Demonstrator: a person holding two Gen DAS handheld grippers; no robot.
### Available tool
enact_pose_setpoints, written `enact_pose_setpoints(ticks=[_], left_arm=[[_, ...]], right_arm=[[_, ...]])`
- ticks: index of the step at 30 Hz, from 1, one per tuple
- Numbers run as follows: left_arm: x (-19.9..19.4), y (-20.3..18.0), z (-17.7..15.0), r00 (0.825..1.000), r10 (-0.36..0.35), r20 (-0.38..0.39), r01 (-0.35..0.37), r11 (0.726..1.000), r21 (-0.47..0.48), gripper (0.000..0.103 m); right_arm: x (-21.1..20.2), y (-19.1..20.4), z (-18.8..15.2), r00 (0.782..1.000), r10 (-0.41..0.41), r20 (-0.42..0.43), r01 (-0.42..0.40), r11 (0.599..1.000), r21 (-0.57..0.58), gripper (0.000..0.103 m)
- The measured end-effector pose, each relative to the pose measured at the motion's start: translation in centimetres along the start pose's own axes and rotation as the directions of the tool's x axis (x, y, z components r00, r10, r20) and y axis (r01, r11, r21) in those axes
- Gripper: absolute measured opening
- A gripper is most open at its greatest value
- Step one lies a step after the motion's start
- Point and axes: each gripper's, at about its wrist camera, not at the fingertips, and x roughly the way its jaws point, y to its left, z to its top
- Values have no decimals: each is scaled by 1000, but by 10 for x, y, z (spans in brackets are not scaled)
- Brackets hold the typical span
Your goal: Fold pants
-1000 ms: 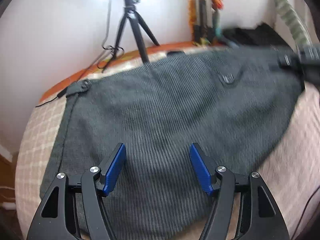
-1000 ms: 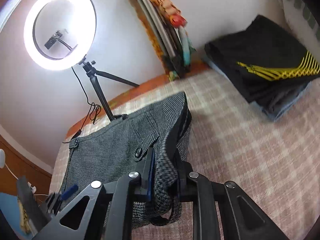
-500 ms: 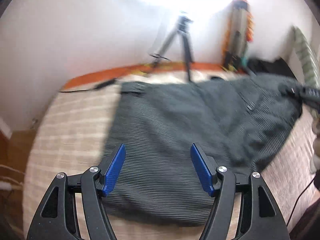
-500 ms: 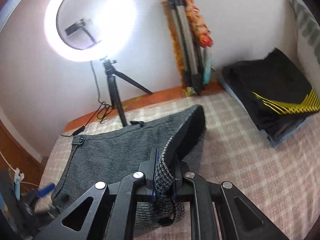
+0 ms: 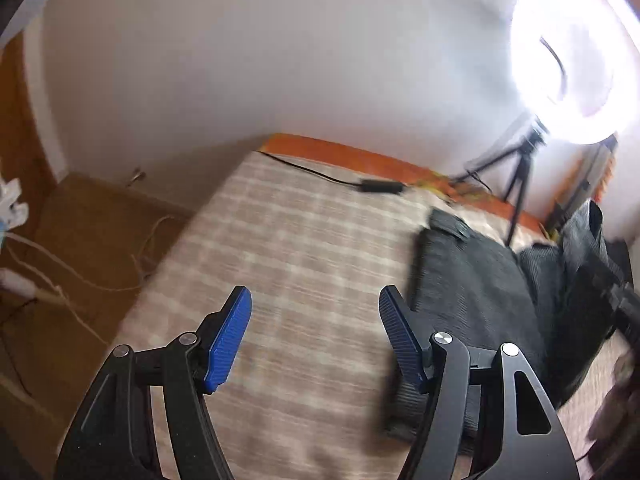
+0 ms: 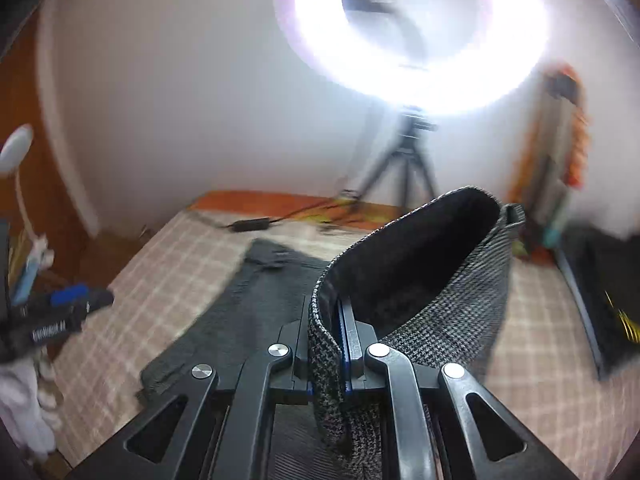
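Note:
The grey houndstooth pants (image 5: 476, 292) lie on the checked bed at the right of the left wrist view. My left gripper (image 5: 314, 338) is open and empty, over bare bedcover just left of the pants. My right gripper (image 6: 326, 340) is shut on the pants (image 6: 452, 300) and holds one edge lifted, so the fabric arches up with its dark lining showing. The rest of the pants lies flat on the bed to the left. The left gripper (image 6: 60, 312) also shows at the left edge of the right wrist view.
A lit ring light (image 6: 416, 32) on a black tripod (image 5: 520, 184) stands at the far edge of the bed (image 5: 296, 248). A cable with a black box (image 5: 380, 186) lies near it. Folded dark clothes (image 6: 608, 300) sit at the right. Wooden floor with cords (image 5: 80, 256) is on the left.
My left gripper has swung left, off the pants to bare bedcover. My right gripper has kept its hold and lifted the pants edge higher, turning toward the ring light.

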Motion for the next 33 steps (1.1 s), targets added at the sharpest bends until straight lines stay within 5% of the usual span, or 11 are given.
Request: enact_pose_setpoints(ticks=[8, 14, 19, 21, 26, 33], left_arm=[[-12, 52, 19, 999, 22, 38, -16, 989, -144, 66], [-11, 53, 20, 999, 29, 43, -23, 991, -128, 66], [-13, 47, 21, 999, 21, 43, -16, 993, -115, 66], [-15, 43, 21, 999, 9, 40, -5, 994, -107, 66], [-16, 29, 15, 999, -35, 13, 36, 997, -72, 66], [-10, -7, -4, 991, -113, -66, 113, 994, -3, 66]], right_arm=[[57, 110, -20, 990, 67, -121, -95, 965, -245, 6], [83, 154, -43, 984, 33, -174, -98, 920, -378, 6], [83, 151, -45, 967, 118, -228, -193, 919, -344, 19], [72, 148, -41, 949, 209, -238, -278, 910, -308, 37], [26, 123, -37, 943, 281, -179, -321, 911, -259, 42], [-2, 29, -52, 950, 277, -146, -286, 957, -40, 44]])
